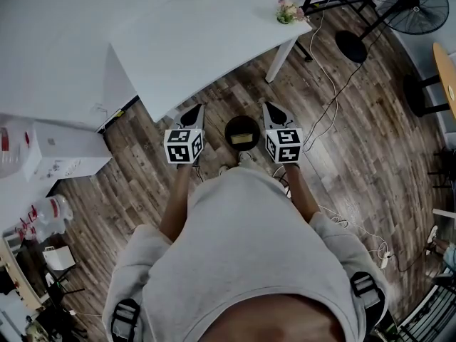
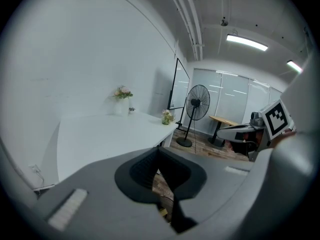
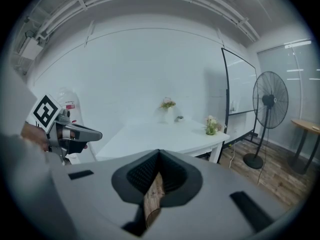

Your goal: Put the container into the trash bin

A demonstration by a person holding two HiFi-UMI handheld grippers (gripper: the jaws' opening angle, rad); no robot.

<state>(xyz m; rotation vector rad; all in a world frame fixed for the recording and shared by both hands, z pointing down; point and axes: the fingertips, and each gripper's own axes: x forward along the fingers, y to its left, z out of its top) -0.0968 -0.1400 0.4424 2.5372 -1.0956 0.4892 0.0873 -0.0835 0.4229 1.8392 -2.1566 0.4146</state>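
Note:
A round black trash bin (image 1: 229,129) stands on the wood floor just in front of me, with a pale yellowish container (image 1: 241,139) lying inside it. My left gripper (image 1: 192,111) hangs to the left of the bin, its jaws closed to a point with nothing between them. My right gripper (image 1: 275,110) is level with it on the bin's right, also shut and empty. In the left gripper view the closed fingertips (image 2: 159,150) meet above a slit of floor. The right gripper view shows its fingertips (image 3: 159,153) touching in the same way.
A white table (image 1: 206,45) with small flowers (image 1: 288,11) stands just beyond the bin. A pedestal fan (image 1: 413,6) and floor cables (image 1: 335,84) lie to the right. A white box (image 1: 64,152) and water bottles (image 1: 43,212) sit at the left.

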